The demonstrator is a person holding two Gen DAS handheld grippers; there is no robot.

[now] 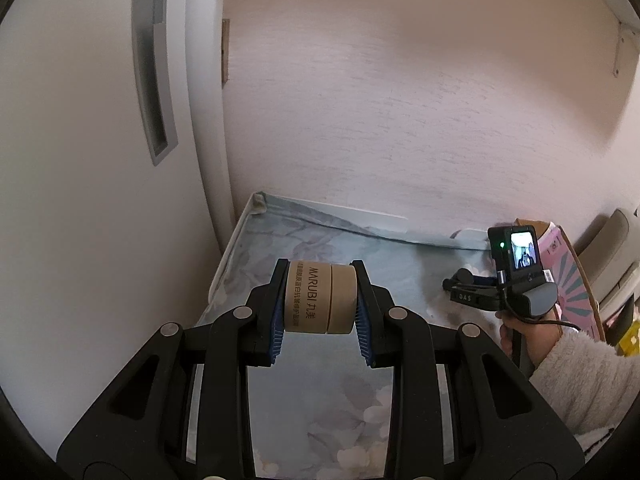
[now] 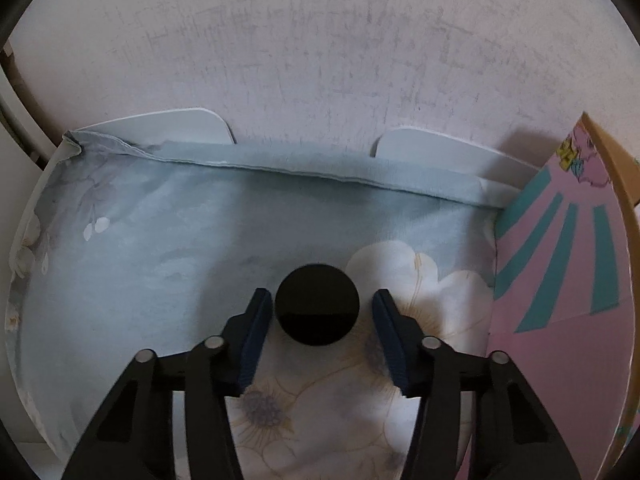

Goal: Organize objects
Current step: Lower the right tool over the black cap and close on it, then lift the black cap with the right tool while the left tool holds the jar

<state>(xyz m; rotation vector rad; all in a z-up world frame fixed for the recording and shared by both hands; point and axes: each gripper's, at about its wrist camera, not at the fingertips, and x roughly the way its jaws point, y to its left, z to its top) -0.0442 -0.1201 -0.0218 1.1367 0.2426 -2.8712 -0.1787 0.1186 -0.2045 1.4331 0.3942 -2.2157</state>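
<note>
Your bench is covered by a pale blue floral cloth (image 2: pixel 160 264), with a pink and teal striped cardboard box (image 2: pixel 560 280) standing at its right edge. Your left gripper (image 1: pixel 320 300) has its jaws clenched on a tan cylindrical jar with "MARUBI" lettering (image 1: pixel 320 300), held above the cloth with its long axis level, running from pad to pad. Your right gripper (image 2: pixel 318 312) has its jaws released, straddling a small black round-topped object (image 2: pixel 318 306) that rests on the cloth's white flower, pads just beside its sides.
</note>
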